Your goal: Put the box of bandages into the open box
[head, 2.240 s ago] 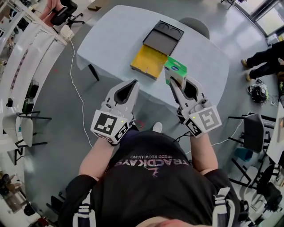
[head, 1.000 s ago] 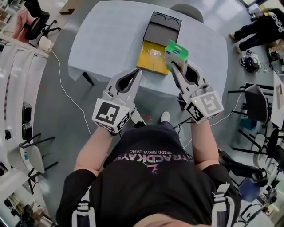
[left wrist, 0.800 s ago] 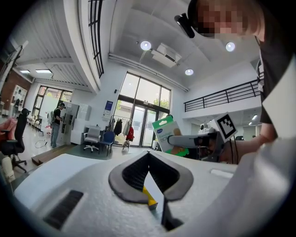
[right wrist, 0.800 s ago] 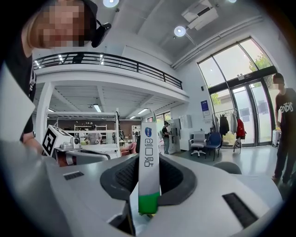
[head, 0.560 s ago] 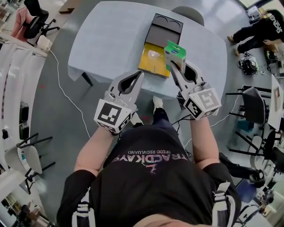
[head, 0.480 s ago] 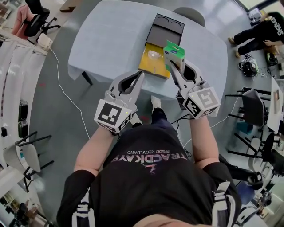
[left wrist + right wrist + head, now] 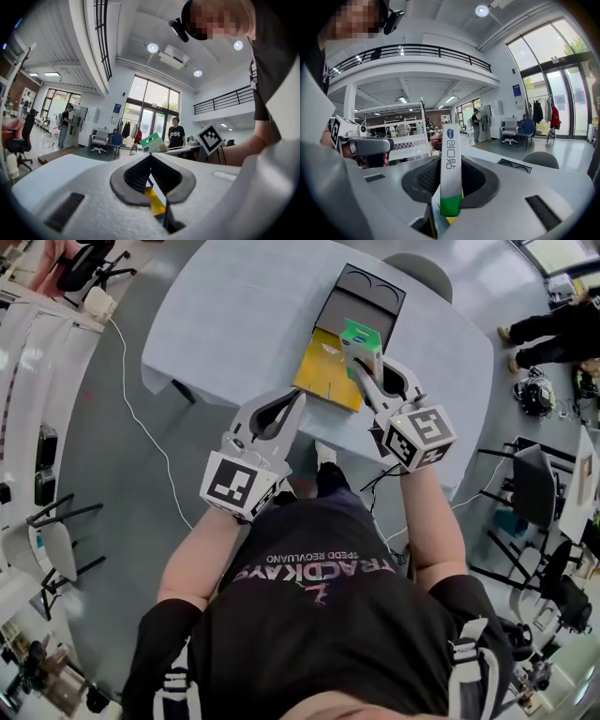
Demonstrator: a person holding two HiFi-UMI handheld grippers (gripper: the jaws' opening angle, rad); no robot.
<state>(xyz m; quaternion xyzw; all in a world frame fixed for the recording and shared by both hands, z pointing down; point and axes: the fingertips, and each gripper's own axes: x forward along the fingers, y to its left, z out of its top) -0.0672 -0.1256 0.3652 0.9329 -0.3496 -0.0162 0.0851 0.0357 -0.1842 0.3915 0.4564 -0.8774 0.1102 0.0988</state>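
Head view, far left: the left gripper (image 7: 296, 401) hangs over the near edge of the table (image 7: 234, 315), its jaws pinched together on nothing. Its own view shows the pads meeting, with only a sliver of yellow behind them.
Centre: the open box (image 7: 323, 385) lies flat on the table ahead of both grippers. Its yellow half is nearer the person and its black half (image 7: 361, 298), with two round hollows, lies beyond.
Task's thing: the box of bandages (image 7: 362, 338), green and white, is up in the air over the far right corner of the yellow half, about where it meets the black half. From here it looks not yet set down.
Long axis: it stands up out of the jaws, with the narrow edge facing the right gripper view.
Right: the right gripper (image 7: 364, 367) has its jaws narrowed onto the box's two broad faces and holds it firmly.
Nearer hand: the right one, plainly. The left gripper waits beside the yellow half's near left corner.
Likely next: lower the box straight down and slightly leftward into the yellow half, then let the jaws part.
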